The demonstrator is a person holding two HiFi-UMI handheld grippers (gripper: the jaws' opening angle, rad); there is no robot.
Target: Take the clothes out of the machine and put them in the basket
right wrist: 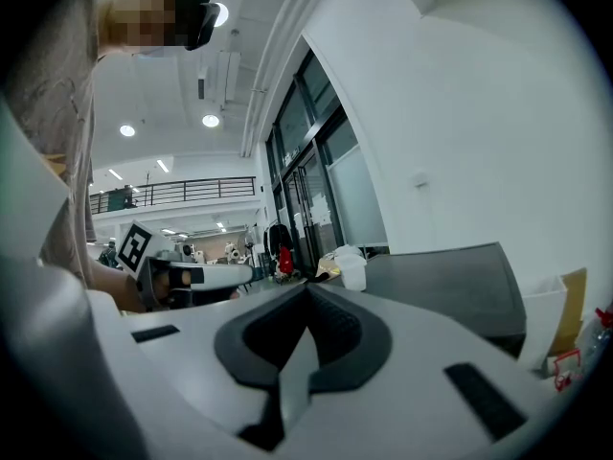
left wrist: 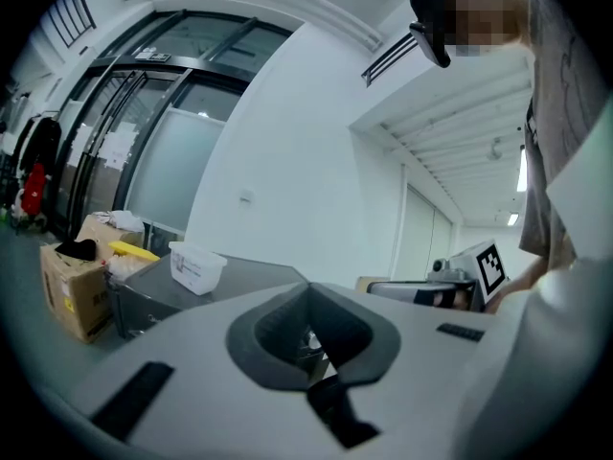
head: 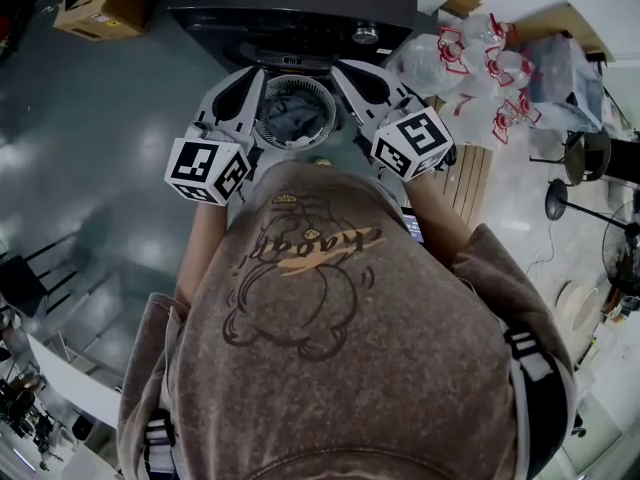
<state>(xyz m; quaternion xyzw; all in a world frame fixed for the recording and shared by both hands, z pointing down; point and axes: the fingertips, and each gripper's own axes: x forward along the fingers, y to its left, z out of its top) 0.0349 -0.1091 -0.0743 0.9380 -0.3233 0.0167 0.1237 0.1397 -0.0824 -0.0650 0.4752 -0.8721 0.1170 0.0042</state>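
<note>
The black washing machine (head: 290,3) stands ahead of me at the top of the head view. Just in front of it sits a round ribbed basket (head: 322,96) with grey-blue cloth (head: 290,118) inside. My left gripper (head: 258,72) and right gripper (head: 341,66) are held side by side at chest height, one on each side of the basket's rim and above it. Both are shut and empty. The left gripper (left wrist: 308,324) looks over the machine's dark top (left wrist: 230,281). In its own view the right gripper (right wrist: 306,324) has its jaws pressed together, and the machine's top (right wrist: 441,281) lies beyond.
White plastic bags with red print (head: 480,58) are heaped right of the machine, beside a wooden pallet (head: 470,183). A cardboard box (head: 100,3) stands at the left. A white plastic tub (left wrist: 196,266) rests on the machine's top. Fan stands (head: 585,158) are at far right.
</note>
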